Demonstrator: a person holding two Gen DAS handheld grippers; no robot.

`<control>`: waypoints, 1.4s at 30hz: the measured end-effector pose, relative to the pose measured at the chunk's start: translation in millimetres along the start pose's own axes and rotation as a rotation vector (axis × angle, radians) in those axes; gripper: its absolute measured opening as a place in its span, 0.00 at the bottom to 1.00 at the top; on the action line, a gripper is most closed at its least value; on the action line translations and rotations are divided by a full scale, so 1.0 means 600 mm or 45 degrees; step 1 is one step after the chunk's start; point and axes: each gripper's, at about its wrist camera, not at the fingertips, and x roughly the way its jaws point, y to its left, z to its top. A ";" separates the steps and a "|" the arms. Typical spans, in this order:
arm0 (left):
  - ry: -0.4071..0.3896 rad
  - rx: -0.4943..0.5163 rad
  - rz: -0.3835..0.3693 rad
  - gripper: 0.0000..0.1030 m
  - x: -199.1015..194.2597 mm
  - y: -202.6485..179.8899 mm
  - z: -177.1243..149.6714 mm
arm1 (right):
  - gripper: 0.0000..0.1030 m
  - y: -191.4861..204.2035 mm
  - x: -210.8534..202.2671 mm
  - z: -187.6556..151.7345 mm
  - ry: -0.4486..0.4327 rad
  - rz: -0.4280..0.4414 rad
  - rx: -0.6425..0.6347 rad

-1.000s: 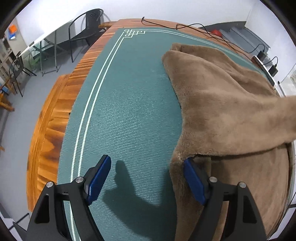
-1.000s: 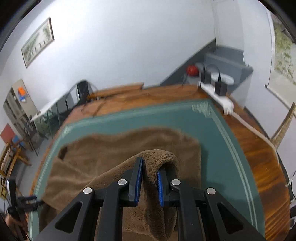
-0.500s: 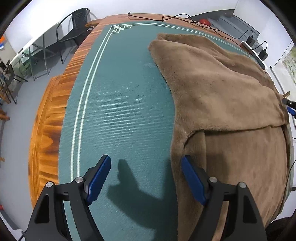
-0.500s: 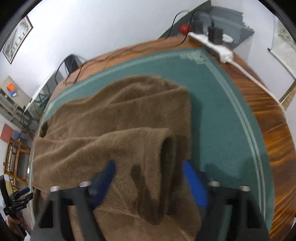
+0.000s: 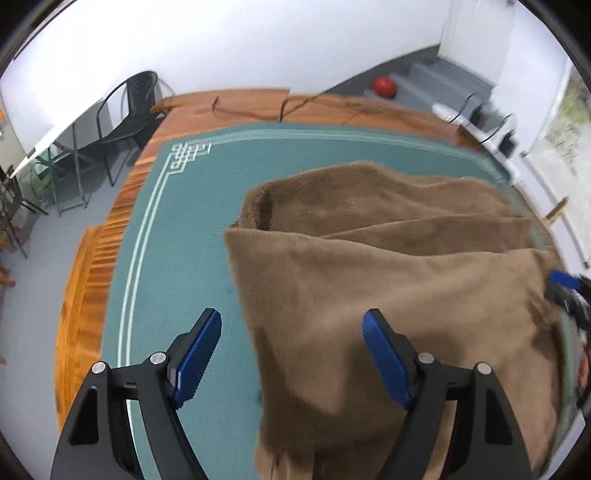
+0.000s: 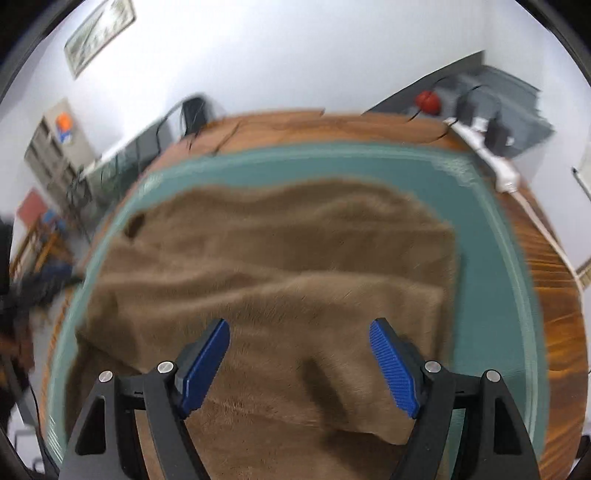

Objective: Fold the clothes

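Brown plush fabric, 1 garment (image 5: 388,280), lies spread on a green mat (image 5: 177,229) that covers a wooden table (image 5: 85,295), with 1 layer folded across the rest. Its near edge runs out of the bottom of both views, and what kind of garment it is cannot be told. The left gripper (image 5: 291,354) hangs over the garment's left edge with its 2 blue pads far apart and nothing between them pressed; 1 pad is over bare mat, the other over fabric. The right gripper (image 6: 299,362) is above the folded layer, its 2 pads likewise spread wide and holding nothing. The right wrist view is smeared by motion, so the mat's border and the room behind are soft. No writing can be read: a framed picture (image 6: 98,35) on the wall is too blurred to make out. Also visible are 1 black chair (image 5: 125,110), 1 red ball (image 5: 384,85) and 1 white power strip (image 6: 487,155) with a plug whose cable is cut off by the table edge.
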 end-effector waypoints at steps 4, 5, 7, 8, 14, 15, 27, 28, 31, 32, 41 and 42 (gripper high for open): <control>0.068 0.044 0.116 0.83 0.071 0.002 0.019 | 0.78 -0.042 0.049 -0.026 0.126 -0.112 0.057; 0.073 0.045 0.110 0.85 0.077 0.006 0.020 | 0.78 -0.049 0.050 -0.028 0.123 -0.095 0.072; 0.077 0.047 0.106 0.93 0.087 0.013 0.022 | 0.78 -0.061 0.049 -0.030 0.106 -0.046 0.100; 0.078 0.048 0.104 0.93 0.092 0.016 0.023 | 0.78 -0.055 0.051 -0.029 0.116 -0.061 0.083; 0.033 0.039 0.134 0.93 0.058 0.005 0.032 | 0.78 -0.021 0.015 -0.002 0.030 -0.067 0.093; 0.028 0.042 0.129 0.93 0.056 0.002 0.032 | 0.78 -0.015 0.006 0.004 0.002 -0.057 0.101; 0.085 0.042 0.073 0.94 0.078 0.005 0.025 | 0.79 0.003 0.064 -0.003 0.123 -0.055 0.047; 0.068 0.058 0.076 0.94 0.068 0.001 0.024 | 0.79 0.003 0.052 -0.003 0.108 -0.050 0.051; 0.024 0.127 0.017 0.94 0.031 -0.016 0.006 | 0.79 0.016 0.015 -0.011 0.085 -0.036 0.041; 0.028 0.154 -0.010 0.94 0.024 -0.023 -0.004 | 0.79 0.023 0.002 -0.021 0.091 -0.024 0.024; 0.140 0.255 -0.071 0.97 0.058 -0.057 -0.061 | 0.82 0.048 0.035 -0.127 0.311 -0.058 -0.021; 0.151 0.234 -0.078 0.98 0.058 -0.053 -0.058 | 0.83 0.051 0.036 -0.130 0.292 -0.072 -0.039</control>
